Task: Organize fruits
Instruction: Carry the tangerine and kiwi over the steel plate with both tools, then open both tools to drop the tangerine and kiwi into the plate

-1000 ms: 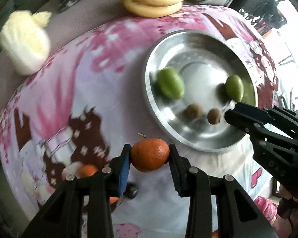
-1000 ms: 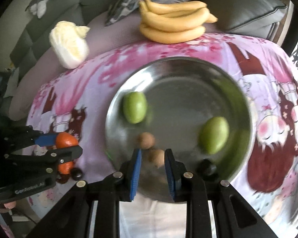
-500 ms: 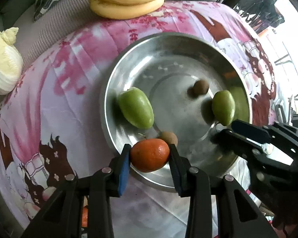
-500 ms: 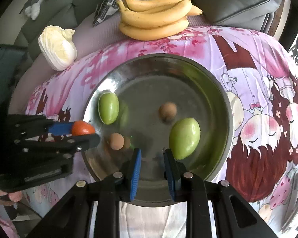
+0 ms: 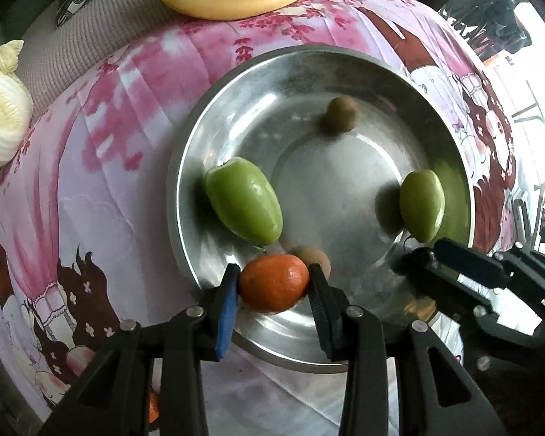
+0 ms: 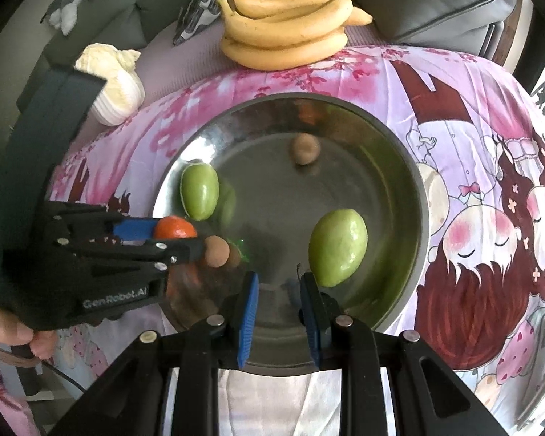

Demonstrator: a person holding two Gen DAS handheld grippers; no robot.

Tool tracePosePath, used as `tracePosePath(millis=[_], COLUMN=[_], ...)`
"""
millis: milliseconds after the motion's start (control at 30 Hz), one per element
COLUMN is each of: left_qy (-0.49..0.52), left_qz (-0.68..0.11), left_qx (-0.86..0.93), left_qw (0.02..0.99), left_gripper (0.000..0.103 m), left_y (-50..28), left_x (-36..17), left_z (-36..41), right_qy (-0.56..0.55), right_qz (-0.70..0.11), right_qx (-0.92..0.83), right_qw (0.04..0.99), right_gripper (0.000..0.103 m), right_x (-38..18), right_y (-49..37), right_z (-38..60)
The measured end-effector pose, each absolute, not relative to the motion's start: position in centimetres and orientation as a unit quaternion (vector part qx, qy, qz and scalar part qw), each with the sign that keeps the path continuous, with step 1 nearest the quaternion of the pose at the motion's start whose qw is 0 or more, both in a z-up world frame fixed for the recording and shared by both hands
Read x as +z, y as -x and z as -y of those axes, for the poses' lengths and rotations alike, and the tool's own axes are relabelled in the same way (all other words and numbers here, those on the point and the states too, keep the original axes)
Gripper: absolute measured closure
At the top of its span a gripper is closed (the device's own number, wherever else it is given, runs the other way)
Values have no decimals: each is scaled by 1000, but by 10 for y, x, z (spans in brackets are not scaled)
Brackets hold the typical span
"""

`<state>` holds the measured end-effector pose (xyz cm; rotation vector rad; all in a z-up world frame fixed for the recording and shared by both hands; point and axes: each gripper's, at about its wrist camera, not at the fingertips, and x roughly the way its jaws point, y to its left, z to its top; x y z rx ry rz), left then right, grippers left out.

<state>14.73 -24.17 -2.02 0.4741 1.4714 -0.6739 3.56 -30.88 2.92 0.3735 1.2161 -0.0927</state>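
only our right wrist view shows the whole banana bunch [image 6: 287, 29] and a hand [image 6: 3, 330] gripping our left gripper [image 6: 163, 238]. our left wrist view shows that gripper [image 5: 274, 290] pinching the orange [image 5: 274, 283] between both pads, over the steel bowl's [image 5: 200, 145] near rim. our right gripper [image 6: 279, 287] is closed and empty, beside a green fruit [image 6: 338, 247].
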Motion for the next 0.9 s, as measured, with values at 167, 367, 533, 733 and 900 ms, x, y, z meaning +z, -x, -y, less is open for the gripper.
tracePosePath(millis=[167, 367, 533, 733, 900], left_qy=[-211, -197, -175, -139, -129], left_qz=[-654, -648, -634, -629, -634], left_qx=[-294, -307, -316, -309, -284], left_qw=[664, 669, 684, 700, 707], left_gripper=[63, 52, 50, 50, 42], left_y=[-144, -135, -118, -105, -94], left_x=[-22, -18, -7, -4, -9], left_z=[242, 231, 215, 181, 148], right_qy=[-171, -162, -148, -132, -118], right_qz=[-574, -581, -581, -584, -588], right_qx=[-42, -43, -46, -50, -50], right_qw=[799, 797, 799, 799, 799], right_gripper=[77, 77, 77, 76, 76], right_x=[26, 24, 26, 27, 30], right_y=[-36, -37, -36, -31, -27], right_z=[305, 298, 291, 282, 272])
